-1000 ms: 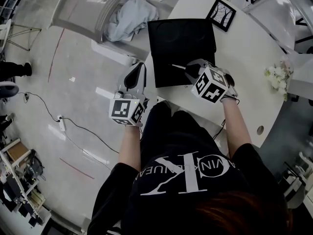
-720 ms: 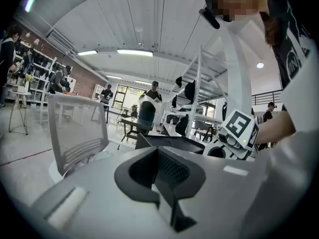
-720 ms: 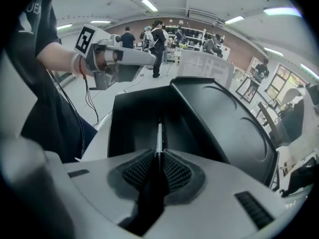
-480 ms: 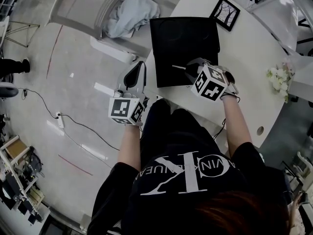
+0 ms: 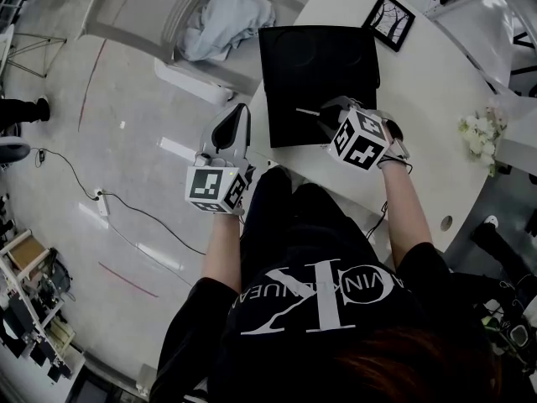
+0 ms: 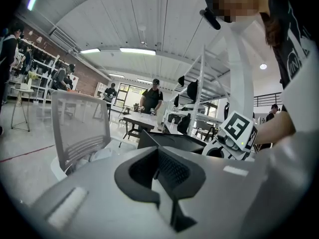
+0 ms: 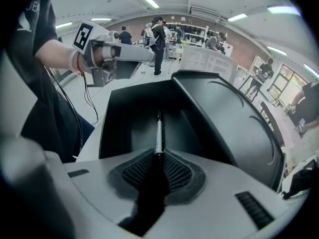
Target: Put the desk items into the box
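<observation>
Holding a slim silver pen [image 7: 159, 131] pinched between the closed jaws of the right gripper [image 7: 158, 156], its tip reaching out over the inside of the open black rectangular box [image 5: 310, 65] on the white table [image 5: 436, 91]. Hanging the left gripper [image 6: 158, 171] off the table's edge, jaws pressed together on nothing. Seemingly placing the pen: needing next a short dip into the box and a parting of those jaws
</observation>
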